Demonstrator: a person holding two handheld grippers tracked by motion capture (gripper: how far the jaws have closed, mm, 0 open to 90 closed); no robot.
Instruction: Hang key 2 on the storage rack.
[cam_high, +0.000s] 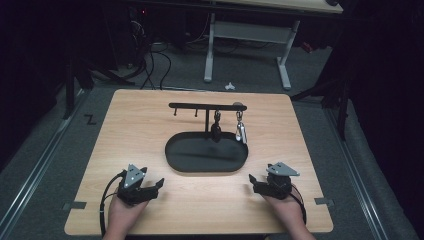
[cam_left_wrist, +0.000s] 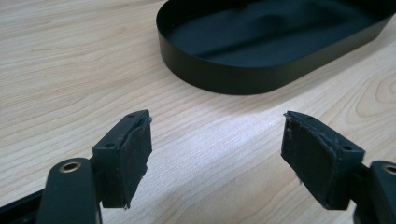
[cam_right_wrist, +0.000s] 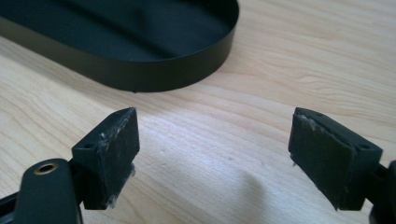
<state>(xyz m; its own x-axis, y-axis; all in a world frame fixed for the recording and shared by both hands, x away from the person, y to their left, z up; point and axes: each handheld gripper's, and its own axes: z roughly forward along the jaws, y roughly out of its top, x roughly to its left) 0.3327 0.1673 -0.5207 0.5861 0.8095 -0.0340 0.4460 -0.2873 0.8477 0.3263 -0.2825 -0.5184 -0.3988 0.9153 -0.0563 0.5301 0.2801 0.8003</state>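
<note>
Resting on the light wooden tabletop (cam_high: 150, 130), both hand-held grippers sit near the person's edge, well apart from each other. No brand, label or legible writing can be made out on any item; a dark mark on the grey floor (cam_high: 60, 150) left of the table is too small to read.

Left gripper (cam_high: 154, 185): jaws spread wide, nothing between them. In the left gripper view the left gripper (cam_left_wrist: 217, 158) shows bare wood between its worn black pads (cam_left_wrist: 135, 154), with the black oval metal tray (cam_left_wrist: 224, 77) ahead and apart from the jaws.

Right gripper (cam_high: 254, 181): jaws likewise spread wide and holding nothing. In the right gripper view the right gripper (cam_right_wrist: 215, 154) frames bare wood; its scuffed pads (cam_right_wrist: 119, 144) touch no object, and the tray wall (cam_right_wrist: 163, 74) lies ahead, not in contact.

The black oval metal tray (cam_high: 172, 155) sits at the table centre, between and beyond the two grippers. A black T-shaped hook stand (cam_high: 206, 106) rises from the tray's far side. Two items hang from the right half of its crossbar: a dark pendant-like object (cam_high: 216, 131) just beside the post, and a silver metal clip (cam_high: 241, 133) further right. Both hang over the tray's far rim.

A white-legged desk frame (cam_high: 250, 35) stands on the floor beyond the table.
</note>
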